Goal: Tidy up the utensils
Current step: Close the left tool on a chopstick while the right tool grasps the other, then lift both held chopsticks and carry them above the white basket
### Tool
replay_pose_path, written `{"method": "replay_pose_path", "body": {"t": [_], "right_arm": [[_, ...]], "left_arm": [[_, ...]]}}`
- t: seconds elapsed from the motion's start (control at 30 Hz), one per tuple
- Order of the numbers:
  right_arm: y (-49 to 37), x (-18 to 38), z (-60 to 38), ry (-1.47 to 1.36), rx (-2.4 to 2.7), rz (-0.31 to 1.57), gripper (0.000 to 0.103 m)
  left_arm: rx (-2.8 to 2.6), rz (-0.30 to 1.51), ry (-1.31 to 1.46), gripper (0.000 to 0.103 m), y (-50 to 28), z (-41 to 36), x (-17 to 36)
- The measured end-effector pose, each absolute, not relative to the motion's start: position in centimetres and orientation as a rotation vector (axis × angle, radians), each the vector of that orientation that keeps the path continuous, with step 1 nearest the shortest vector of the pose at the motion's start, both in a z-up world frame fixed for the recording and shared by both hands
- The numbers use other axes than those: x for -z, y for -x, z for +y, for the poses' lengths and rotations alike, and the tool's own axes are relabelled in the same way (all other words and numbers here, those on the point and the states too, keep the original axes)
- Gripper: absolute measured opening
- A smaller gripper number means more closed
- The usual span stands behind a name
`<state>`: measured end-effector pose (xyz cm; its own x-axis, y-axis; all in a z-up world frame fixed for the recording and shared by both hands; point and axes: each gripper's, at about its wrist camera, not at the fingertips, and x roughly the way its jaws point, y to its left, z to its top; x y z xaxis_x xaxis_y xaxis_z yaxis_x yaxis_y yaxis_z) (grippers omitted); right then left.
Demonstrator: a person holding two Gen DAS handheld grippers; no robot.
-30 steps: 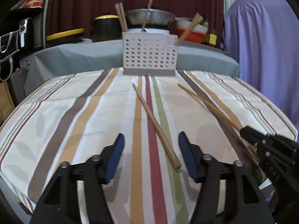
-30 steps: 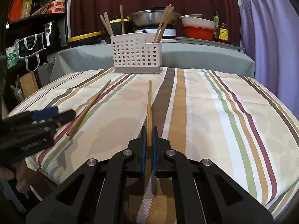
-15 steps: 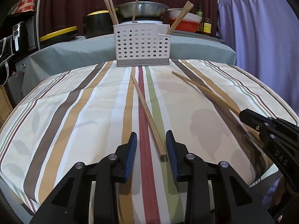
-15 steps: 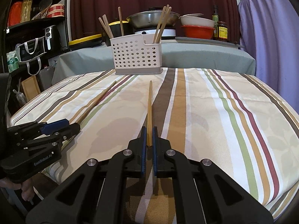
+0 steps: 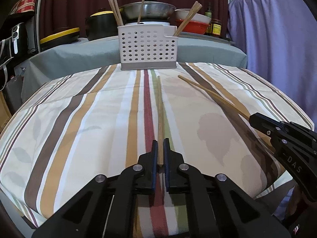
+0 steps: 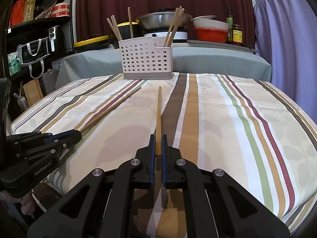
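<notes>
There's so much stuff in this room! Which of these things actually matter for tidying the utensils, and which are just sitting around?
Part of the job:
left gripper, shut on the darker chopstick
right gripper, shut on the paler chopstick
white perforated caddy, already holding chopsticks

Just lying about:
steel wok
red bowl
sauce jars
black pot
striped tablecloth

Bench covered by a striped cloth with a leaf print. A white perforated caddy stands upright at the far edge, chopsticks inside. Two chopsticks on the cloth: one running lengthwise near centre, the other angled to its right, well apart.
</notes>
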<state>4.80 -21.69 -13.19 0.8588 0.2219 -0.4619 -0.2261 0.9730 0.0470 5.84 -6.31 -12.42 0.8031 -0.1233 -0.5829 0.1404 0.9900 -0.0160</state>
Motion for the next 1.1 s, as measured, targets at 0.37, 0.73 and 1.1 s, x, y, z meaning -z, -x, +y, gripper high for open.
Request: {"method": "replay_pose_path", "body": {"t": [0.37,0.73,1.1], "right_arm": [[-3.9,11.6,-21.8,0.023,-0.216,0.440,0.006],[-3.1,9.1,-21.9,0.041,-0.201,0.370,0.006],[-2.2,4.1,-21.8,0.068,-0.196,0.237,0.006]], "left_arm": [[0.129,0.549,-0.055,0.007,-4.9,-5.8,10.8],[0.124,0.436,-0.084,0.007,-4.0,-5.4,8.0],[0.111,0.308,-0.053,0.007,-3.2,-4.2,3.4]]}}
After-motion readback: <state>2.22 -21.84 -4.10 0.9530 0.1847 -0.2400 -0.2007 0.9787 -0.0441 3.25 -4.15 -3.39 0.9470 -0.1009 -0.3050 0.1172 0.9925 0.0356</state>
